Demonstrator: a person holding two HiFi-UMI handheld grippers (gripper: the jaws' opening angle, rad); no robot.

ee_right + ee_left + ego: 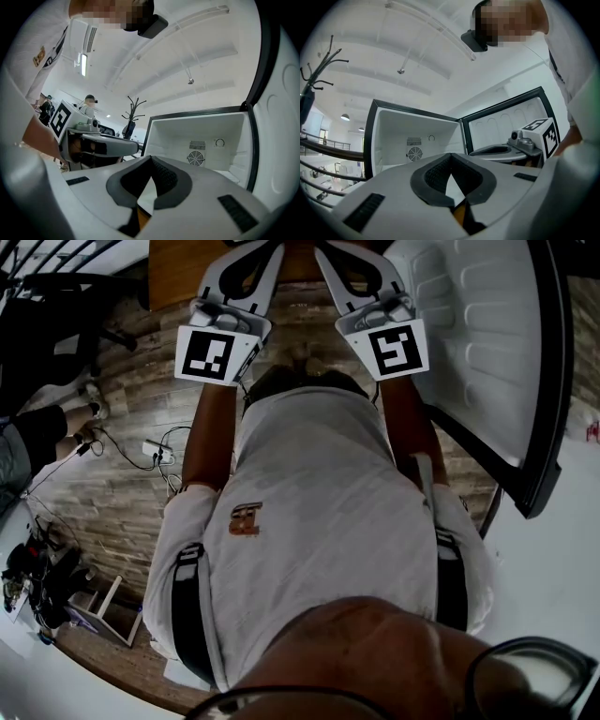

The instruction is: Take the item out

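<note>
Both grippers are held up side by side in front of an open white fridge compartment (412, 136), also seen in the right gripper view (197, 136). Its inside is bare apart from a round fan vent (415, 153) on the back wall; no item shows in it. My left gripper (451, 155) is shut with nothing between its black pads. My right gripper (151, 159) is shut and empty too. In the head view the left gripper (251, 251) and right gripper (349, 251) point away at the top edge, above the person's white shirt.
The fridge door (478, 334) stands swung open at the right, its white moulded liner facing me. A wood-plank floor (122, 493) carries loose cables (155, 451). A coat rack (133, 112) stands beyond the fridge, and another person (89, 101) is in the background.
</note>
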